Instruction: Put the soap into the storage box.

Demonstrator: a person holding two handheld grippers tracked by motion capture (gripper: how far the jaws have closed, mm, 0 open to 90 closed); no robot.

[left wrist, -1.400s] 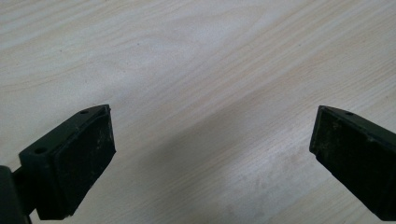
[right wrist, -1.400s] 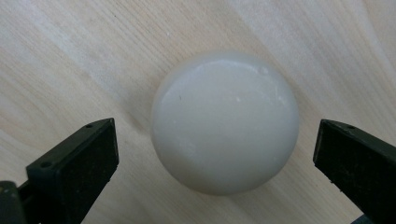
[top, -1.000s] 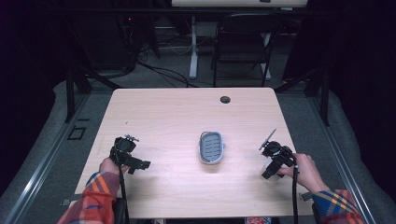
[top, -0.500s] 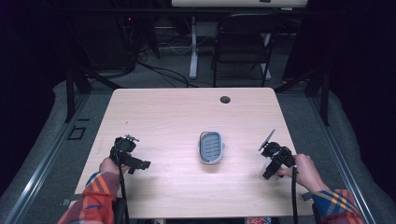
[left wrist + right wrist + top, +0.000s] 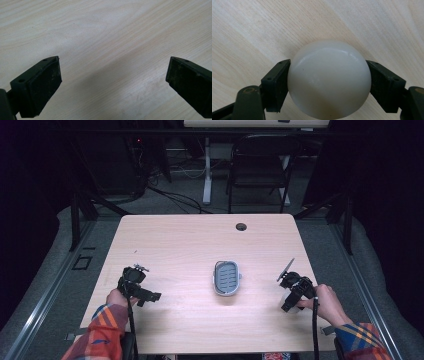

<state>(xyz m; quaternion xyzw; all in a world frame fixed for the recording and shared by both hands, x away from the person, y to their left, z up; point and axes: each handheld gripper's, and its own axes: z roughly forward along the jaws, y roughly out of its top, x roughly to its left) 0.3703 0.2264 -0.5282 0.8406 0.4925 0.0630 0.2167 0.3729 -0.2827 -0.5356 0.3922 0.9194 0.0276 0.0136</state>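
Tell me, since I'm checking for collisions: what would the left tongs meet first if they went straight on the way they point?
Probably just the bare table: the open left tongs point down at plain wood, nothing between them.

No readable text, label, brand, number or sign anywhere.

Glossy smooth ball (image 5: 329,80), matt wooden table (image 5: 249,30)
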